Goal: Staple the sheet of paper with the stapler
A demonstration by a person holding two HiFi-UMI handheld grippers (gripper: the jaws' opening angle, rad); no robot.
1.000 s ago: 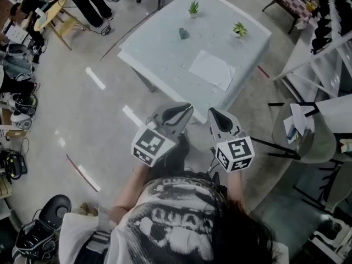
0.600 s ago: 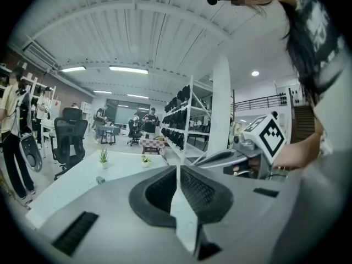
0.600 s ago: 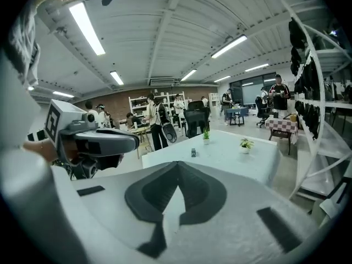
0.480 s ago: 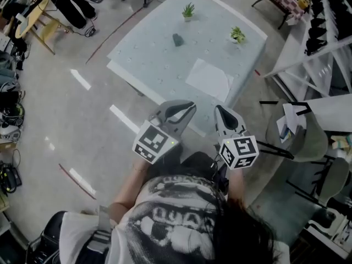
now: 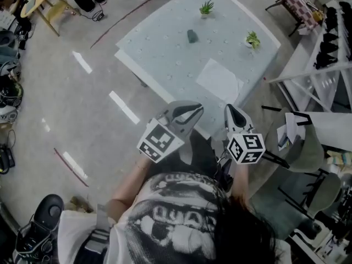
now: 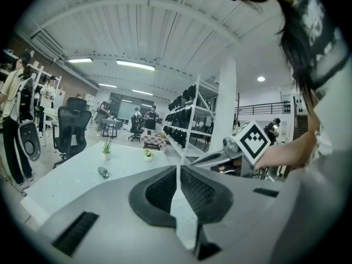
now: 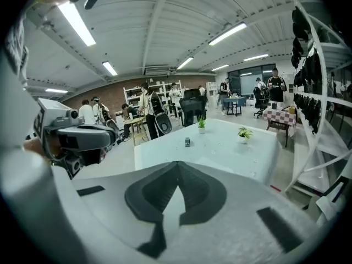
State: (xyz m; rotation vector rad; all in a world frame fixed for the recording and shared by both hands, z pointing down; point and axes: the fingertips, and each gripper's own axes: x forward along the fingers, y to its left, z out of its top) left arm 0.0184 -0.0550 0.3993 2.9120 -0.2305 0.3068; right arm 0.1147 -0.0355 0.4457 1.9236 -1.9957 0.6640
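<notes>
A white sheet of paper lies on the near right part of the pale table. The small dark stapler stands further back on the table and also shows in the left gripper view and the right gripper view. My left gripper and right gripper hang side by side in the air just short of the table's near edge. Both are shut and hold nothing; their pads meet at the tips.
Two small potted plants stand near the table's far edge. Shelving and a chair with papers are to the right. More chairs and gear line the floor at the left. People stand in the background.
Both grippers have drifted forward and slightly down toward the table's near edge. The head view has shifted, so the table sits a little more to the right.
</notes>
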